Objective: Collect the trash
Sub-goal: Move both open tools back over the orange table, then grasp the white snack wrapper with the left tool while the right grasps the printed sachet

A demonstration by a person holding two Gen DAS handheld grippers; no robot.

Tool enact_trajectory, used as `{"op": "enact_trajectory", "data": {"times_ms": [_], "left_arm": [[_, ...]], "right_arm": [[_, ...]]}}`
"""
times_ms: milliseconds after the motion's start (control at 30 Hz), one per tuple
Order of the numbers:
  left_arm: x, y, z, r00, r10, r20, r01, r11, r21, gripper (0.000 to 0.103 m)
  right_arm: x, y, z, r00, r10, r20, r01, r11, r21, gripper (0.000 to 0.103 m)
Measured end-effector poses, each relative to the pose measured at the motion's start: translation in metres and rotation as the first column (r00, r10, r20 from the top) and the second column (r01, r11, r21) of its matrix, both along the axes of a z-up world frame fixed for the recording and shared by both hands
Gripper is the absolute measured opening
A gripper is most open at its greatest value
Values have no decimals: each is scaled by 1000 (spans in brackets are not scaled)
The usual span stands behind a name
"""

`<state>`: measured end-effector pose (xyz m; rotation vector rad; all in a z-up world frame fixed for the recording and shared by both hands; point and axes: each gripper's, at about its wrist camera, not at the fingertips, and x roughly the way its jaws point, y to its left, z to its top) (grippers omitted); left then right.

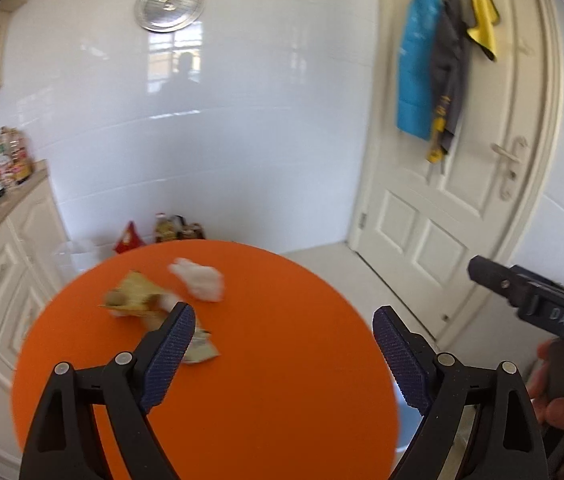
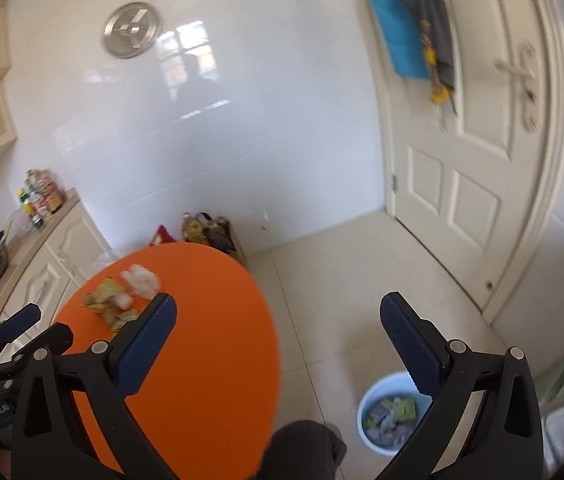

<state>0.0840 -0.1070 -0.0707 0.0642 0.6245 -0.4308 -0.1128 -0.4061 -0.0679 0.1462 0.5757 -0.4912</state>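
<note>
A round orange table [image 1: 266,380] carries a crumpled white tissue [image 1: 202,284], a yellow-green wrapper [image 1: 134,296] and a smaller wrapper [image 1: 204,350] on its far left part. My left gripper [image 1: 284,312] hovers over the table, open and empty, its left finger overlapping the smaller wrapper in view. My right gripper [image 2: 279,300] is open and empty above the table's right edge [image 2: 270,340] and the floor. The tissue [image 2: 142,280] and wrappers [image 2: 108,302] lie far ahead to its left. A pale blue bin [image 2: 378,449] with wrappers inside stands on the floor below its right finger.
A cream cabinet [image 1: 14,264] with bottles [image 1: 6,160] on its counter runs along the left. Bags [image 1: 174,228] sit on the floor behind the table. A white door [image 1: 462,208] with hanging cloths is at the right. A person's dark-clad leg [image 2: 302,448] is by the table.
</note>
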Motion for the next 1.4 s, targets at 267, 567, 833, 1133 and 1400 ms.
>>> {"op": "enact_trajectory", "data": {"times_ms": [267, 567, 833, 1133, 1400], "left_arm": [[-68, 73, 5, 982, 176, 76, -177, 984, 16, 101], [-103, 122, 11, 948, 311, 71, -309, 951, -28, 102], [-90, 125, 10, 939, 344, 16, -344, 939, -23, 102], [-20, 106, -4, 937, 341, -78, -342, 940, 5, 102], [44, 79, -27, 927, 339, -157, -335, 941, 51, 102]], "right_arm": [[41, 98, 26, 982, 187, 41, -182, 978, -106, 103], [64, 169, 22, 940, 340, 21, -332, 928, -170, 103], [92, 176, -3, 933, 355, -55, -359, 918, -165, 103], [142, 144, -77, 902, 352, -250, -378, 923, -66, 103], [197, 113, -168, 827, 363, -430, -378, 924, 54, 83]]}}
